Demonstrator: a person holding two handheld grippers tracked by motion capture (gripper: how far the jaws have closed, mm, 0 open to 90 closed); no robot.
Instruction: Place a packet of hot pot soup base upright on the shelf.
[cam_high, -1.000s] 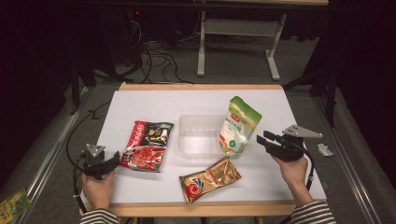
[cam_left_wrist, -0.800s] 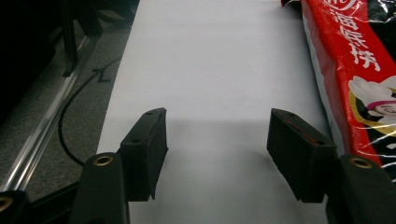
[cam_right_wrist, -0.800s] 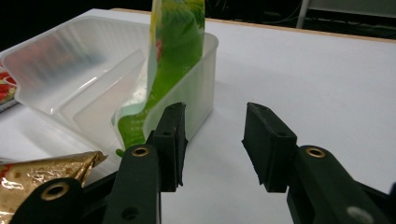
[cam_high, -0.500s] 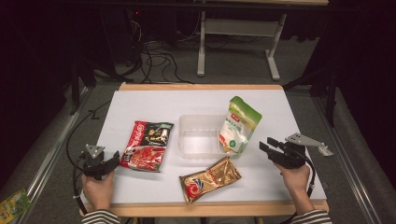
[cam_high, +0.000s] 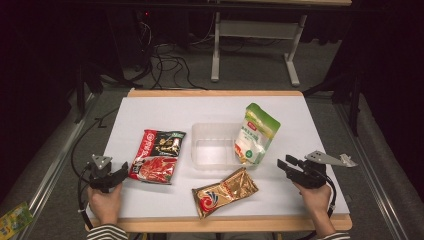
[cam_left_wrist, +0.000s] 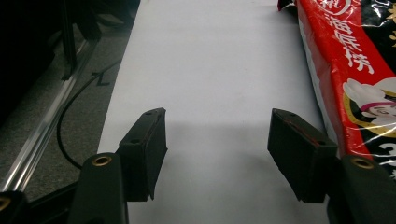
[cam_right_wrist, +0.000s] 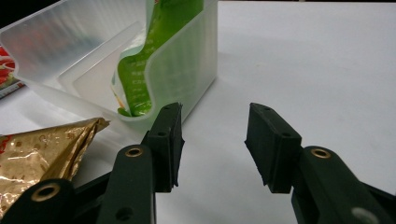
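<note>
White tabletop (cam_high: 150, 110), and at its near left corner sits the left gripper (cam_high: 116, 176), jaws spread with nothing but bare table between them, low on the surface just beside the red packet (cam_high: 157, 156). Moving across: the gold packet (cam_high: 225, 192) lies flat near the front edge. Behind it, the clear plastic tub (cam_high: 212, 150), with the green-and-white pouch (cam_high: 256, 134) propped upright in its right end, leaning over the rim. Far right, the right gripper (cam_high: 286, 166) is low over the table, jaws parted and empty, pointing toward the tub's near corner, not touching.
</note>
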